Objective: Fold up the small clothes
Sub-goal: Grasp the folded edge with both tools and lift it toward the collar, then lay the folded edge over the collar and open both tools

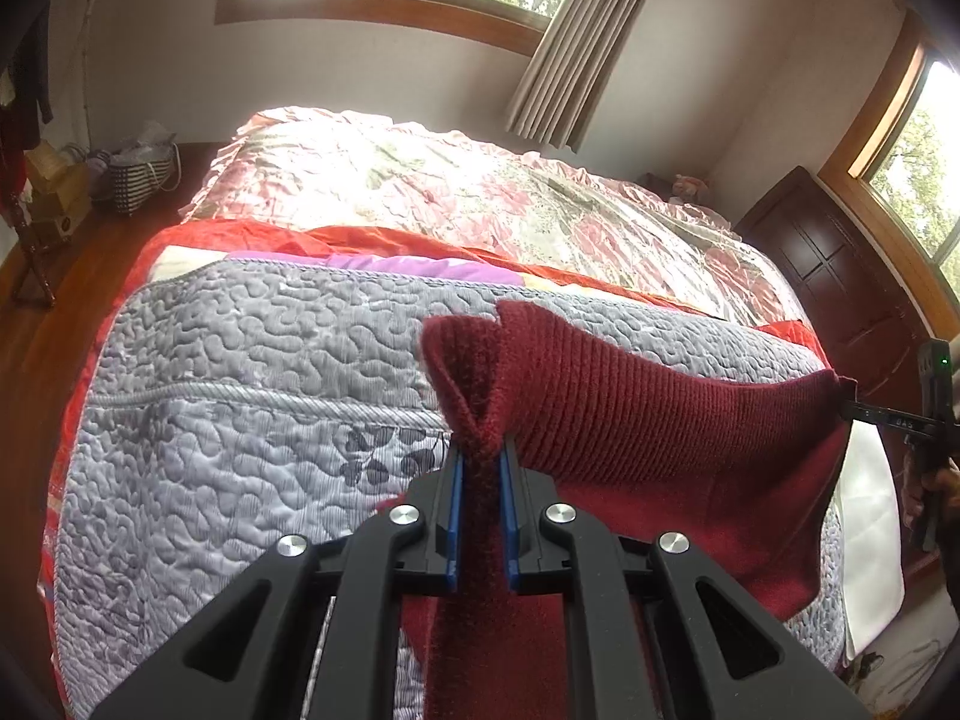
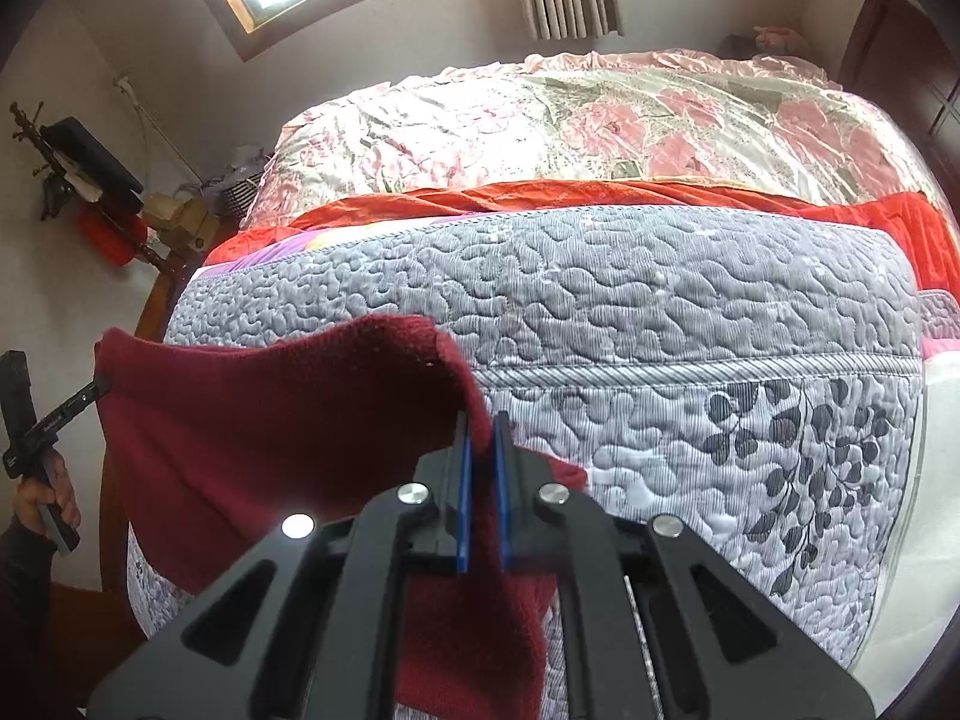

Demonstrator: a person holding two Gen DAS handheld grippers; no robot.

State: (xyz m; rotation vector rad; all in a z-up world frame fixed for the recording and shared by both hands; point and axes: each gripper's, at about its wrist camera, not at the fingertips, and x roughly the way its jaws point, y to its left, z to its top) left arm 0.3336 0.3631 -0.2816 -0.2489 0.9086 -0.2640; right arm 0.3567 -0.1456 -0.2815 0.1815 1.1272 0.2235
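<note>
A dark red knitted garment hangs stretched in the air above the grey quilted bedspread. My left gripper is shut on a bunched corner of it, its blue pads pressing the cloth. In the same view the right gripper pinches the far corner at the right edge. From the right wrist view, the red garment spreads leftward; my right gripper is shut on its near edge, and the left gripper holds the far corner at the left. The garment's lower part droops below both tools.
The bed carries a pink floral quilt and a red blanket behind the grey bedspread. A dark wooden cabinet stands at the right, bags on the floor at the left. A person's hand grips the left tool.
</note>
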